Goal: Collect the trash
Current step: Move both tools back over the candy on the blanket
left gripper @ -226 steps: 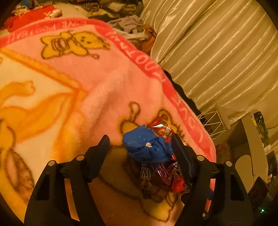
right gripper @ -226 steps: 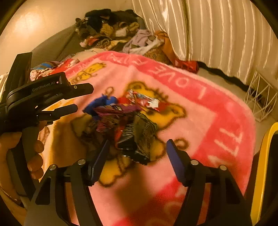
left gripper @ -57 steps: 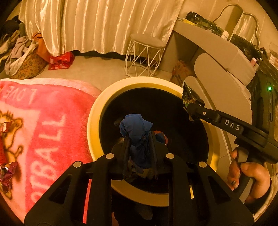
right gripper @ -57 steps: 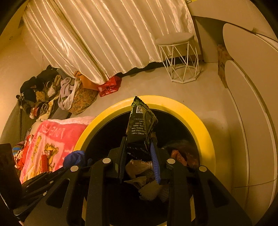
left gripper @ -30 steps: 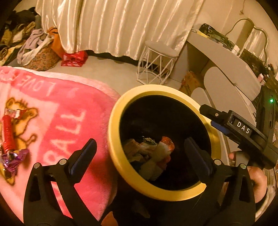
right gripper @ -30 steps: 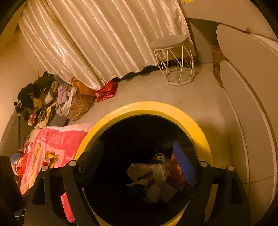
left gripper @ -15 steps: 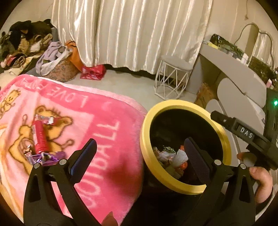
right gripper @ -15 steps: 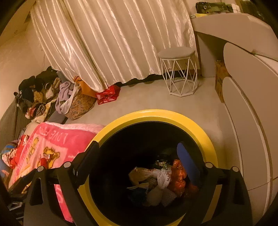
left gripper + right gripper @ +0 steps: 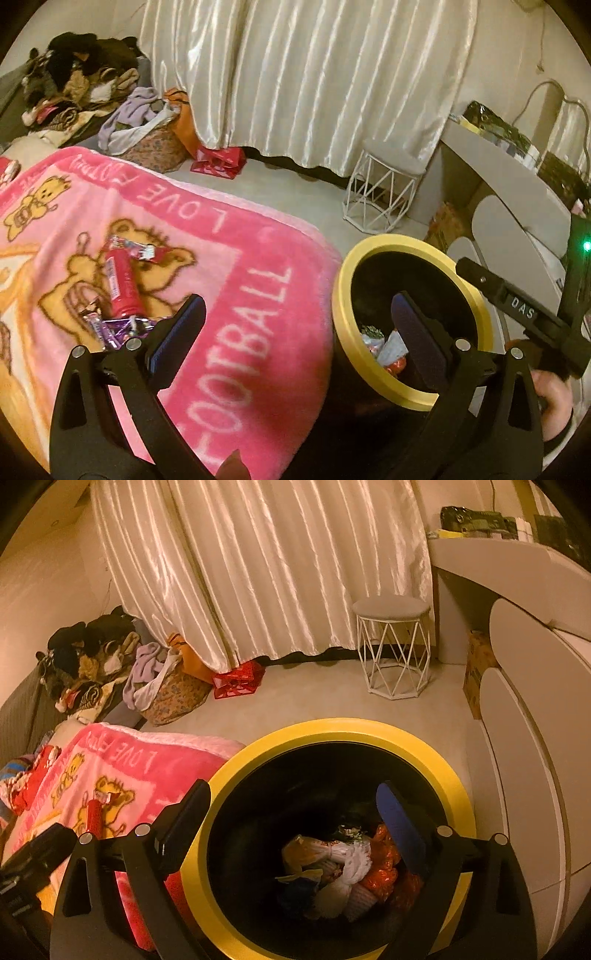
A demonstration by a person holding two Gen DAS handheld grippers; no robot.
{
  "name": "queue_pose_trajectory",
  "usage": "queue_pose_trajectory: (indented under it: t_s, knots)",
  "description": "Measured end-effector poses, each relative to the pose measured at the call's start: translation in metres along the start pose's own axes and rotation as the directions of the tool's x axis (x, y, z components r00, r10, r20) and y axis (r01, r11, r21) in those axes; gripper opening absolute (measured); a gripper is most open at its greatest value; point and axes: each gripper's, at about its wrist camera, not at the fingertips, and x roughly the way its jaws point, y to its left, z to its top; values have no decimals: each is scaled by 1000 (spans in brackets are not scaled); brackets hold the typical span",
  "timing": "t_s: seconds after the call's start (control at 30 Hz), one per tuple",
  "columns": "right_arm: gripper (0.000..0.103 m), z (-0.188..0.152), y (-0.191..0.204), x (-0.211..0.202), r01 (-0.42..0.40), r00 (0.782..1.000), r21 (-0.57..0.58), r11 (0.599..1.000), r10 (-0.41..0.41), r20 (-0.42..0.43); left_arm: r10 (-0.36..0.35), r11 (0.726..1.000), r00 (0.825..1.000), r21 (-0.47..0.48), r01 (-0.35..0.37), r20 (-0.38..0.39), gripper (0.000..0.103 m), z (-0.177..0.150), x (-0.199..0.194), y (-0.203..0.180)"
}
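**Both claws empty over bin and blanket**

The left claw [image 9: 295, 328] is spread wide and holds nothing; its left finger hangs over the pink blanket [image 9: 236, 258] and its right finger over the yellow-rimmed bin [image 9: 373, 373]. Just ahead of the left finger lie the purple wrappers [image 9: 118, 328], with the red wrapper [image 9: 120, 284] beyond them. The right claw [image 9: 295, 812] also gapes with nothing between its fingers, directly above the bin's mouth [image 9: 332, 731], where the collected trash [image 9: 347, 867] lies at the bottom. Farther ahead stand a wire stool [image 9: 393, 650] and the curtain [image 9: 258, 565].
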Motion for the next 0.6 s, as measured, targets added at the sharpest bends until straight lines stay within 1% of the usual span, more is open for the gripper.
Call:
queue_pose_trajectory:
  t_s: [0.33, 0.6]
  knots:
    - [92, -3, 39, -12, -54, 998, -82, 995, 58, 40, 27, 999, 999, -47, -25, 29, 93, 0, -14, 22]
    - [93, -5, 62, -18, -97, 993, -124, 988, 104, 49, 61, 996, 997, -69, -57, 54, 93, 1, -26, 41]
